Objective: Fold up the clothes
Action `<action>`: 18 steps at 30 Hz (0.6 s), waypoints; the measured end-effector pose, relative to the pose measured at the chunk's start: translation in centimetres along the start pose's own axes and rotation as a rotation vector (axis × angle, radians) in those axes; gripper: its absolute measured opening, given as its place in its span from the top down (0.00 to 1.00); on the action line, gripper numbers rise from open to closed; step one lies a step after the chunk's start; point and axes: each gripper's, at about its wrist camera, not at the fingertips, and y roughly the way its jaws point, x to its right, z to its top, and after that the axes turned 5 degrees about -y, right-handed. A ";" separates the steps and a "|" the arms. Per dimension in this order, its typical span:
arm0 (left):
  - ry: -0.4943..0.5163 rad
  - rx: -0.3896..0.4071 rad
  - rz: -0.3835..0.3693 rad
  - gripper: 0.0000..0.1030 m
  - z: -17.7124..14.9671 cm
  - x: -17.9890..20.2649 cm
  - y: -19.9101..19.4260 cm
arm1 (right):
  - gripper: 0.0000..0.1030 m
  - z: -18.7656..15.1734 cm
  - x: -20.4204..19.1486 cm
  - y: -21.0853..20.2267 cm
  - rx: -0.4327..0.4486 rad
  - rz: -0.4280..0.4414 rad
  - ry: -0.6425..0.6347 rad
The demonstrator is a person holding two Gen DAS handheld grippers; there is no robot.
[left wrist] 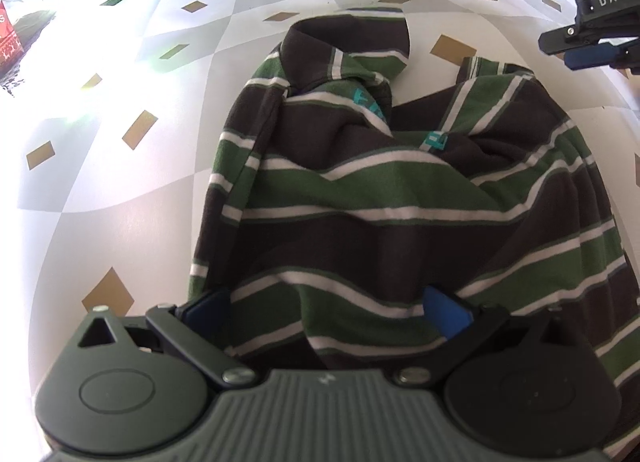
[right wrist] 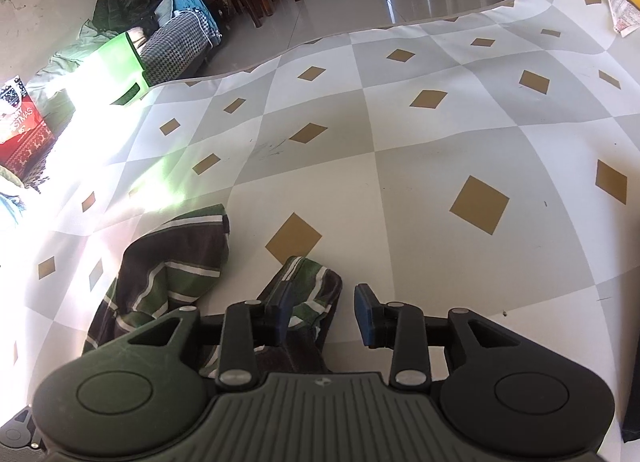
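My right gripper (left wrist: 588,49) carries a white label reading "DAS" on its black housing, seen at the upper right edge of the left wrist view. Turquoise lettering is printed on the striped shirt (left wrist: 400,197), but folds hide most of it and I cannot read it. At the left edge of the right wrist view a red gift bag (right wrist: 22,121) stands on the floor with white print that reads partly as "CHRISTMAS"; I cannot see into it. Beside a houndstooth-covered seat (right wrist: 172,47) sits a green bin (right wrist: 116,65), washed out by glare, so I cannot tell its contents. The shirt, brown with green and white stripes, lies crumpled on the table (right wrist: 440,149), which is covered by a grey-and-white diamond cloth with tan squares. My left gripper (left wrist: 326,312) sits at the shirt's near edge with its jaws spread wide; cloth bunches between the two blue pads (left wrist: 446,312), but they do not pinch it. In its own view, my right gripper (right wrist: 326,312) also has its jaws apart, holding nothing; its left pad (right wrist: 282,310) sits over a folded end of the shirt, the other over bare cloth.
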 end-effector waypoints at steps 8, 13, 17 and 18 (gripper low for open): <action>-0.079 0.057 0.000 0.00 2.5 -1.4 -0.5 | 0.56 0.4 -0.2 2.3 -0.039 -0.017 0.052; -0.143 0.086 0.009 0.00 4.7 -2.1 0.7 | 0.55 0.2 -0.4 3.3 -0.072 -0.020 0.066; -0.179 0.106 0.037 0.00 6.0 -3.1 1.4 | 0.55 0.0 -0.7 3.9 -0.098 -0.004 0.065; -0.182 0.106 0.048 0.00 6.3 -3.4 1.6 | 0.55 -0.1 -0.7 4.1 -0.104 -0.001 0.064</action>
